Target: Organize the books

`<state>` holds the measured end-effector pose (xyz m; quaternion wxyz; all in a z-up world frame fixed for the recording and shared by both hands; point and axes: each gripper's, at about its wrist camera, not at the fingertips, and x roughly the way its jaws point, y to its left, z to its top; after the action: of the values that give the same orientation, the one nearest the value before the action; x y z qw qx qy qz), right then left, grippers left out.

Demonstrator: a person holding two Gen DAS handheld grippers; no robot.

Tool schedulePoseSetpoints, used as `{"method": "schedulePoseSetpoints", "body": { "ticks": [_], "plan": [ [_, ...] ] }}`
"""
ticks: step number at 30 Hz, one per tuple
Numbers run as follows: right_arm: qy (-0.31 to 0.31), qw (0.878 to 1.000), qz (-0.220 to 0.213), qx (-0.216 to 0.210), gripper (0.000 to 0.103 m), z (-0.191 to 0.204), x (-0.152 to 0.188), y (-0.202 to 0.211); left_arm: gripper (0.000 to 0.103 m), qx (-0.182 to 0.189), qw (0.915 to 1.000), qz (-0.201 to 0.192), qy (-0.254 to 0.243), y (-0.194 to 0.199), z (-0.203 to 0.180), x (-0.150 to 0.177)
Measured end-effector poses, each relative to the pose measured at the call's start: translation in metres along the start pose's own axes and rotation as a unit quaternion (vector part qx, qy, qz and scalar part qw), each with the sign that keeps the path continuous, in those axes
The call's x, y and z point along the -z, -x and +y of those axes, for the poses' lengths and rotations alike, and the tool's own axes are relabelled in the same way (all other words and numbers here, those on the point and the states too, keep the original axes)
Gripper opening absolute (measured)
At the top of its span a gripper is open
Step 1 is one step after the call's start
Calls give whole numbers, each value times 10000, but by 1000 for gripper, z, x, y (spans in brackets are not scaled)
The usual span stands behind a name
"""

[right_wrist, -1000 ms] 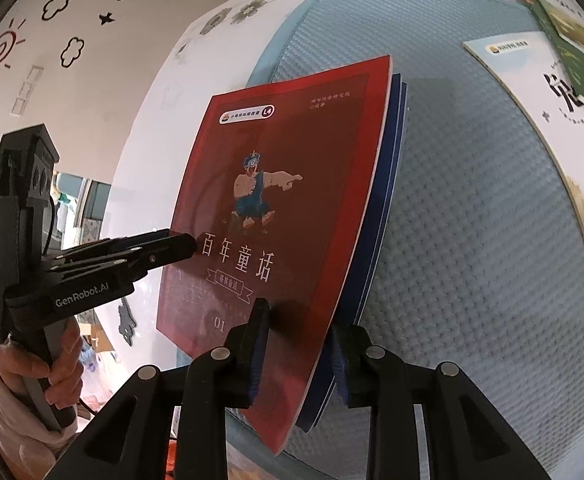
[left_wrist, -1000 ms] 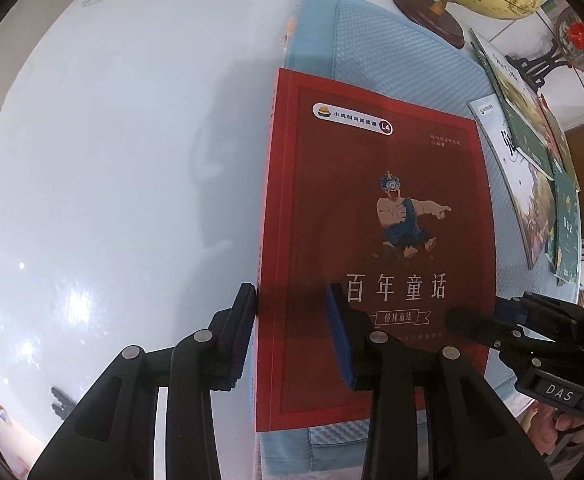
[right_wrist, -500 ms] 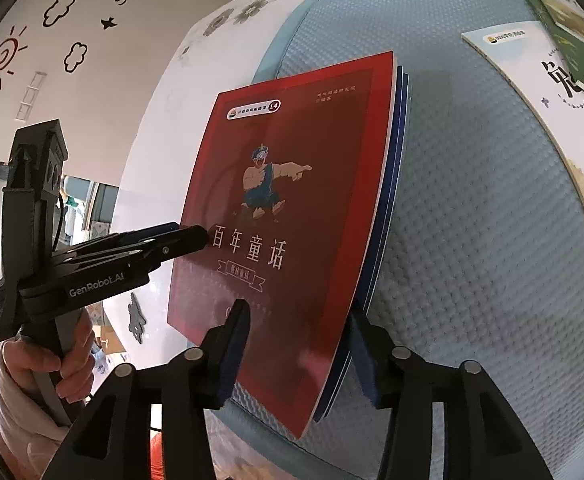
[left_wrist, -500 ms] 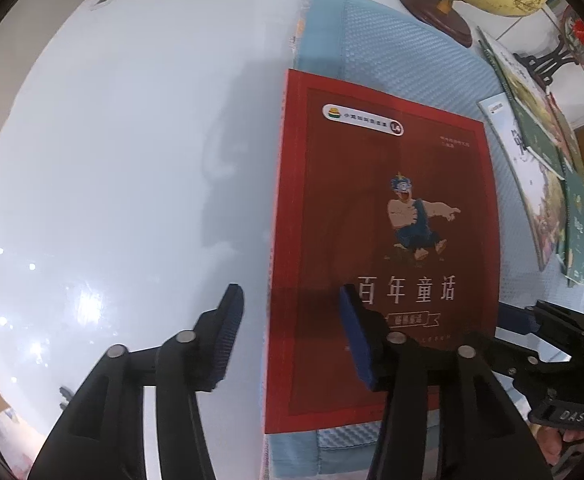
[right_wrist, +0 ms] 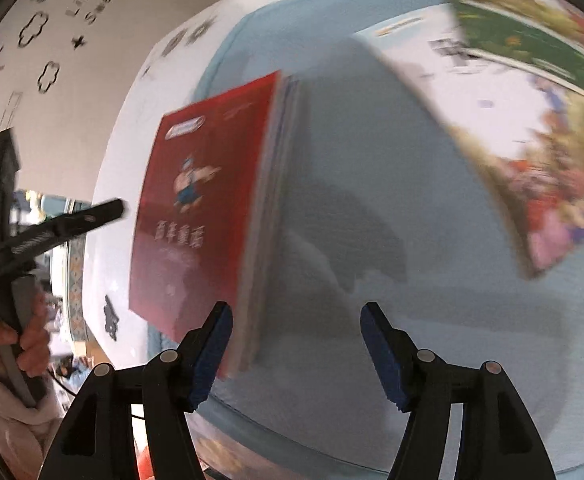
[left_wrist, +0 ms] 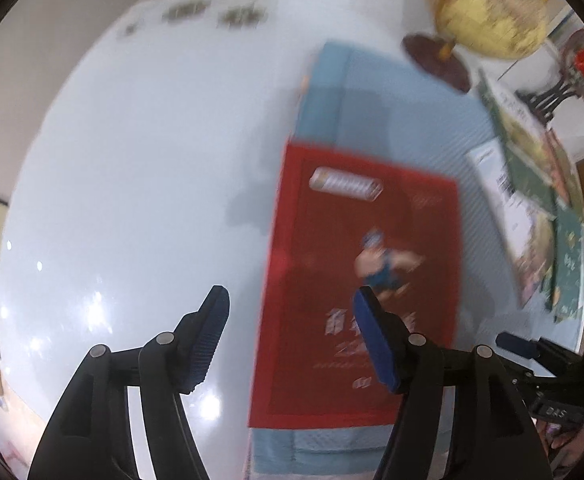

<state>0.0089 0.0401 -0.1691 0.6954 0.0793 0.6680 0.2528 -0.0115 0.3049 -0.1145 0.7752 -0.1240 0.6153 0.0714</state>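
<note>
The white table is the biggest thing here, smooth and shiny. On it lies a blue mat, and the books rest on the mat.

The red book lies flat on top of a small pile, along the mat's edge next to the bare table. In the right view, more book edges show under its red cover. More books lie spread out on the far side of the mat, well apart from the pile. A globe stands past the mat's far end.

The left gripper has just been opening. Its jaws stand wide, and nothing is between them. One finger hangs over the red cover and the other over the bare table. The right gripper has just been opening too, wide and empty, over the mat just beside the pile.

The red book looks thin and light, so it will likely bend. Its cover looks smooth and may slip. A good place to hold it is the long edge by the bare table.

The blue mat between the pile and the other books is open, so there is room to move there.
</note>
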Motion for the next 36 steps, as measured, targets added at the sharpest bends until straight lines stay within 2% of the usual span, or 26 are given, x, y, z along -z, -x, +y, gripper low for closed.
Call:
{"method": "schedulePoseSetpoints", "body": {
  "ticks": [6, 10, 16, 18, 20, 24, 27, 31, 32, 33, 35, 36],
  "plan": [
    [-649, 9965, -523, 14, 65, -69, 2, 53, 68, 122, 9967, -694, -399, 39, -67, -29],
    [-1017, 9898, -981, 157, 65, -118, 7, 97, 72, 526, 9928, -852, -661, 33, -136, -41],
    [-1464, 9736, -1590, 735, 65, -197, 18, 160, 72, 983, 9871, -438, -1188, -12, -248, -28],
    [-1626, 9694, -1621, 864, 65, -227, 24, 173, 72, 1229, 9828, -314, -1339, -25, -279, -18],
    [-1787, 9657, -1654, 905, 65, -255, 31, 182, 71, 1322, 9789, -262, -1534, -36, -311, -4],
    [-1972, 9629, -1577, 948, 65, -292, 41, 185, 71, 1460, 9717, 230, -1845, -70, -373, 15],
    [-1950, 9630, -1573, 991, 65, -309, 40, 187, 71, 1436, 9686, 420, -1985, -86, -402, 28],
    [-1865, 9648, -1531, 1045, 65, -326, 30, 182, 70, 1392, 9660, 571, -2103, -102, -423, 38],
    [-1874, 9648, -1504, 1070, 65, -329, 29, 179, 69, 1328, 9660, 576, -2141, -106, -425, 41],
    [-1890, 9650, -1473, 1063, 67, -332, 27, 176, 69, 1234, 9662, 405, -2229, -105, -429, 45],
    [-1758, 9663, -1587, 1005, 68, -330, 22, 176, 68, 1286, 9614, 407, -2399, -103, -435, 51],
    [-1701, 9691, -1544, 893, 68, -327, 20, 175, 59, 1385, 9595, 496, -2402, -103, -437, 52]
  ]
}}
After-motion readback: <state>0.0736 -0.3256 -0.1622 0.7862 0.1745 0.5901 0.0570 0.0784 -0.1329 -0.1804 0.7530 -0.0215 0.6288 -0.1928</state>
